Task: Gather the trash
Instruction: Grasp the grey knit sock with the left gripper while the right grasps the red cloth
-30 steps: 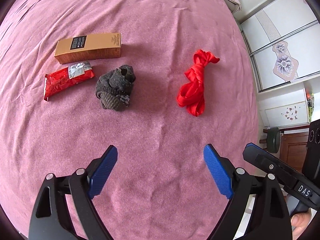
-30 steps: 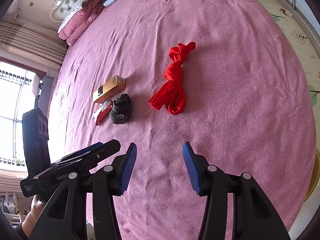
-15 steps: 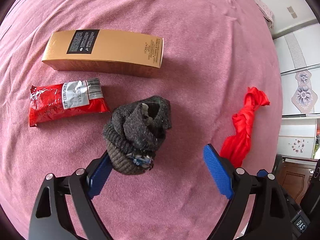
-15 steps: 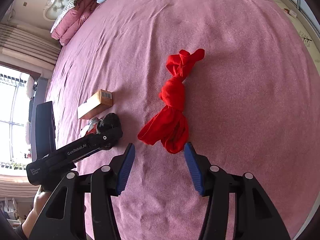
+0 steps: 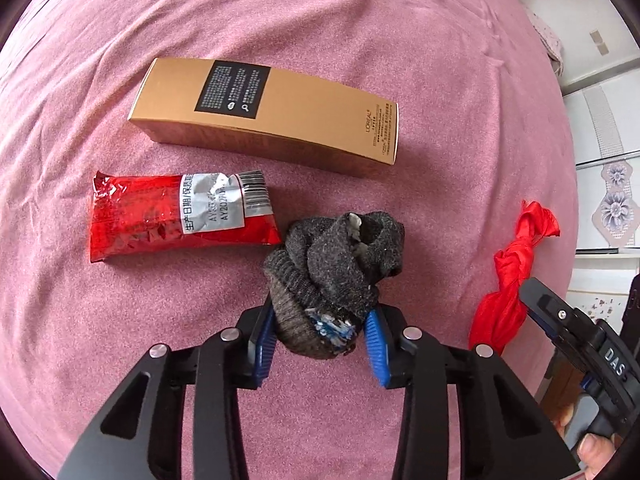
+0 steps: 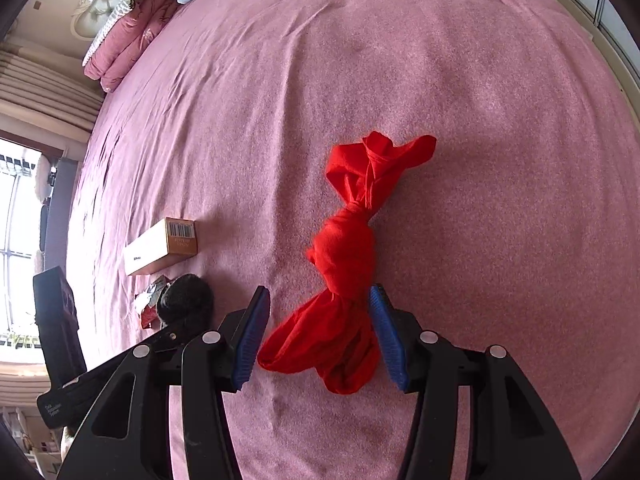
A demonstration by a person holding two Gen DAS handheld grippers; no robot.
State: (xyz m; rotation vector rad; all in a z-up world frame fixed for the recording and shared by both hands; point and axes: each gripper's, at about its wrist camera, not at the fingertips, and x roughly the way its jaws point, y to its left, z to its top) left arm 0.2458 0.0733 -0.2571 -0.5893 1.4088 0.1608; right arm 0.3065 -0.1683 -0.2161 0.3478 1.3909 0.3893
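Note:
A balled dark grey sock lies on the pink bed. My left gripper is closing its jaws on the sock's near end, and both blue pads touch it. Beside the sock lie a red foil wrapper and a gold carton. A knotted red cloth lies to the right. My right gripper stands open astride the cloth's loose near end; its right pad brushes the cloth and the left pad stands just clear. The right wrist view also shows the sock and the carton.
A folded pink quilt and pillows lie at the bed's head by a tufted headboard. A window is at the left. White wardrobe doors stand beyond the bed's right edge. A person's fingers hold the right gripper's handle.
Both grippers came down and forward over the bed. The left jaws went from wide open beside the sock to closed around it. The right gripper moved over the red cloth's end, its jaws unchanged.

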